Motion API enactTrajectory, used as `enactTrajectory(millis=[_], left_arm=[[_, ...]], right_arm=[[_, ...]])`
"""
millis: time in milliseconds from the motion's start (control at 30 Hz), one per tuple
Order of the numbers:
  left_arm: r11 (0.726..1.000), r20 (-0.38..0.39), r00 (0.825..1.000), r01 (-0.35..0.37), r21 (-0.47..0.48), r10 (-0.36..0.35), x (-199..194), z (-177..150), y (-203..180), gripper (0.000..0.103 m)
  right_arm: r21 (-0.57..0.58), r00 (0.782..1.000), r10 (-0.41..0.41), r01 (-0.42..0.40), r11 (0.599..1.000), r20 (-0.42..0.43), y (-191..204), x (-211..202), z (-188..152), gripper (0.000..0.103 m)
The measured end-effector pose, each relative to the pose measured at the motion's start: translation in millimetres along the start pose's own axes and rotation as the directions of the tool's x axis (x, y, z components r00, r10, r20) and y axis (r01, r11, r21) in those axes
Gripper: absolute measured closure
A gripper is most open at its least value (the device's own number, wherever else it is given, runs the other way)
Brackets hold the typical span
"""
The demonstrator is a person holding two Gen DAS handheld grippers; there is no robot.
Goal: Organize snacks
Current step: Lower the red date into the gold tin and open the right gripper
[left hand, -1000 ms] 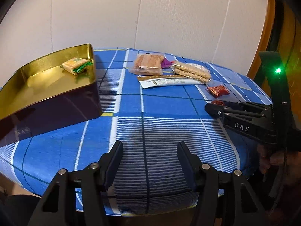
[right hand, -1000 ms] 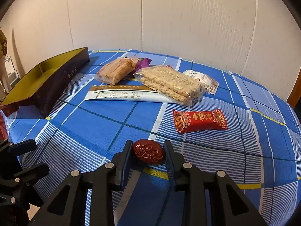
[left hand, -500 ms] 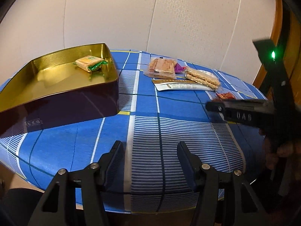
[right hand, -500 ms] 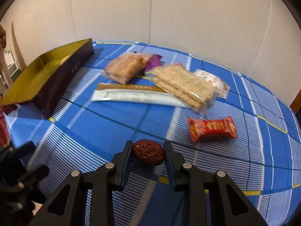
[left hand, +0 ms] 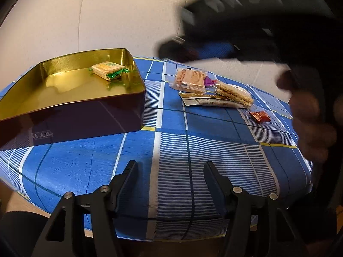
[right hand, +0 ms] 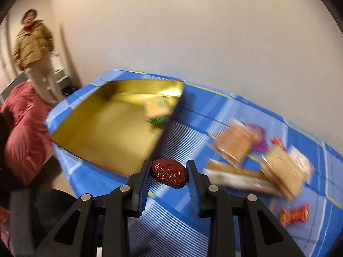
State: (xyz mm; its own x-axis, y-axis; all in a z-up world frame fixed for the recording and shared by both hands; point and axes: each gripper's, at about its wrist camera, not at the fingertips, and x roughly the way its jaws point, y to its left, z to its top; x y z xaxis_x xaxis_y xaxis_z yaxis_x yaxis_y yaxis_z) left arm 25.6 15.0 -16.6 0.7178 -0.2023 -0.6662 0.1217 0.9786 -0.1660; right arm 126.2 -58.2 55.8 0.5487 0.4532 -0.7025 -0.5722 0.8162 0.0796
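Right gripper [right hand: 168, 172]: clamped on a red date [right hand: 169, 172], held above the cloth [right hand: 214, 105] just beside the tin's [right hand: 103, 137] near right corner.
Left gripper [left hand: 169, 172]: jaws apart, holding nothing, over the near edge of the cloth.
Tin: gold inside, far left; holds one green-wrapped biscuit [left hand: 108, 69].
Far right: loose packets, among them a red candy [left hand: 259, 116].
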Motion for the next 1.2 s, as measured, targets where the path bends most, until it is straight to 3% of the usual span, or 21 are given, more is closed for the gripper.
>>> enactTrajectory(millis=[333,633,800,1000,1200], left_arm=[[0.998,0.013,1.000,-0.013,-0.061,0.014,-4,1,15,0.039],[0.998,0.020,1.000,-0.018,-0.064,0.019,-5,1,15,0.038],[0.998,0.022,1.000,-0.020,-0.064,0.022,-2,2,15,0.038],[0.998,0.023,0.999,-0.023,-0.060,0.024,1,2,14,0.038],[0.998,0.022,0.999,-0.038,-0.046,0.039,1,1,10,0.037]], right_arm=[[-0.101,0.997,0.064,-0.067,0.993,-0.031,39,34,22,0.070],[-0.125,0.994,0.078,-0.086,0.988,-0.072,43,56,21,0.070],[-0.106,0.995,0.071,-0.078,0.991,-0.074,39,63,22,0.061],[-0.034,0.998,0.060,-0.061,0.998,-0.016,26,45,19,0.060],[0.073,0.999,-0.001,-0.001,0.997,0.032,-8,14,-3,0.061]])
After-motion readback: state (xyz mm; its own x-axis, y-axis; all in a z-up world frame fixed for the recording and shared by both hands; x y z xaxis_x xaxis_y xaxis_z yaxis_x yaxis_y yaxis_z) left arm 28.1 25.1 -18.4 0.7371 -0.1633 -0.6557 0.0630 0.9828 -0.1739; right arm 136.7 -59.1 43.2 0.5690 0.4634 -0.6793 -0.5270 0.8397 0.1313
